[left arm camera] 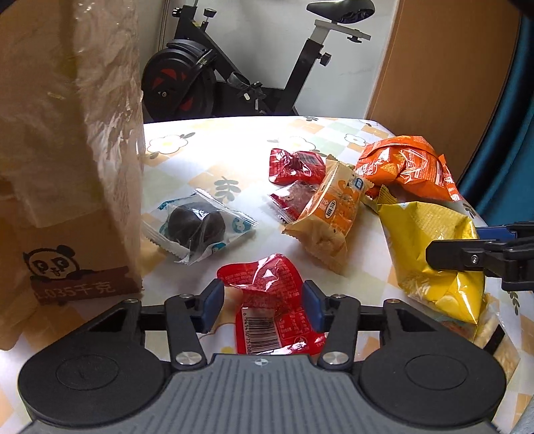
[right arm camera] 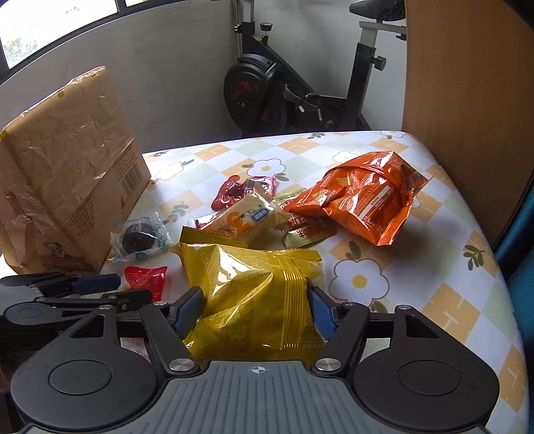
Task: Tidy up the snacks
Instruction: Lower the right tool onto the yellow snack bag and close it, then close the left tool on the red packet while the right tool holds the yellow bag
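Left claw [left arm camera: 263, 302] nearest, blue pads either side of a red packet [left arm camera: 267, 300], barcode up; pads touch its edges, so it looks clamped, packet low over the desk [left arm camera: 207, 160]. Right claw [right arm camera: 255, 310] clenched on a yellow bag [right arm camera: 253, 293], pads pressing both sides; the bag sits at the desk's near edge. In the left view the same yellow bag [left arm camera: 434, 240] lies at right with the right claw's finger across it.

Desk cover: checked cloth, orange, pale green and white squares with white flowers and leaf sprigs. Glossy, slightly wrinkled.

Middle of desk: clear pack with dark round cake [left arm camera: 197, 227], just beside the box. Tan-orange biscuit pack [left arm camera: 330, 213] tilted, leaning toward the yellow bag. Behind it two small red packs [left arm camera: 295, 167], touching each other. Orange bag [left arm camera: 404, 167] crumpled, far right, near the desk edge. A gold sachet [right arm camera: 300, 233] is partly under the orange bag [right arm camera: 363, 197].

Left side: tall cardboard box [left arm camera: 66, 150], taped, panda print low on its front, standing on the desk.

Beyond the desk: black exercise bike [left arm camera: 253, 66] against a white wall. Wooden panel [right arm camera: 467, 83] at right. Window [right arm camera: 50, 23] upper left in the right view. Blue curtain or fabric at far right, cannot tell which.
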The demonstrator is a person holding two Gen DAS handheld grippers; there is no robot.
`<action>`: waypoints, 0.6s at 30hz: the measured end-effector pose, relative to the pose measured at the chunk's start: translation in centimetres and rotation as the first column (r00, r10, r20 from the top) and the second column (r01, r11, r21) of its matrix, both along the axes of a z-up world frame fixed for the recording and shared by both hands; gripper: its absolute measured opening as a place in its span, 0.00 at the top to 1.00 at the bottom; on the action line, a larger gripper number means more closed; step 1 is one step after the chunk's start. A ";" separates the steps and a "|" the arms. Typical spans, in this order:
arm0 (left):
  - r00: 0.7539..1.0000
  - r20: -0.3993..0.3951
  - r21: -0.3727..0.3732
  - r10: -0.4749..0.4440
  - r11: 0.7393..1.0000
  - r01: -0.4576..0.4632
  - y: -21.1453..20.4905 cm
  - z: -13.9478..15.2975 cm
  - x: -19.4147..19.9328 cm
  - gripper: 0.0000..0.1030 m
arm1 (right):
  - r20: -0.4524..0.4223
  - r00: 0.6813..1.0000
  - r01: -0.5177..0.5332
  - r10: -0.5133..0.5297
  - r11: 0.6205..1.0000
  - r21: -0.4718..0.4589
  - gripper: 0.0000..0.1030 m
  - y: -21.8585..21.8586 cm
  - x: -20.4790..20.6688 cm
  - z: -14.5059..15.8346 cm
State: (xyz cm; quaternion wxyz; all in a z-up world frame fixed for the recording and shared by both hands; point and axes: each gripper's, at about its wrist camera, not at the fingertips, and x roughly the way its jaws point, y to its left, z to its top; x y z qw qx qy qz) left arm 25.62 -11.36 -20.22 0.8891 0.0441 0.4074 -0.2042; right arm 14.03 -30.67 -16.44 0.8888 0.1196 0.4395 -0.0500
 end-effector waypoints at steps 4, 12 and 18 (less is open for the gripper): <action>1.000 0.003 0.017 -0.011 1.000 0.010 -0.7 -0.6 0.4 0.48 | 0.000 1.000 -0.001 0.001 1.000 -0.001 0.37 0.0 0.0 0.0; 0.999 0.039 -0.005 -0.031 0.999 0.032 0.7 -0.1 -0.8 0.71 | 0.003 1.000 0.005 -0.005 1.000 0.012 0.37 0.1 0.0 0.0; 0.997 0.067 -0.010 -0.035 0.999 0.036 2.3 1.1 -2.4 0.71 | 0.015 1.000 0.011 -0.011 0.999 0.046 0.38 -0.2 -0.3 0.1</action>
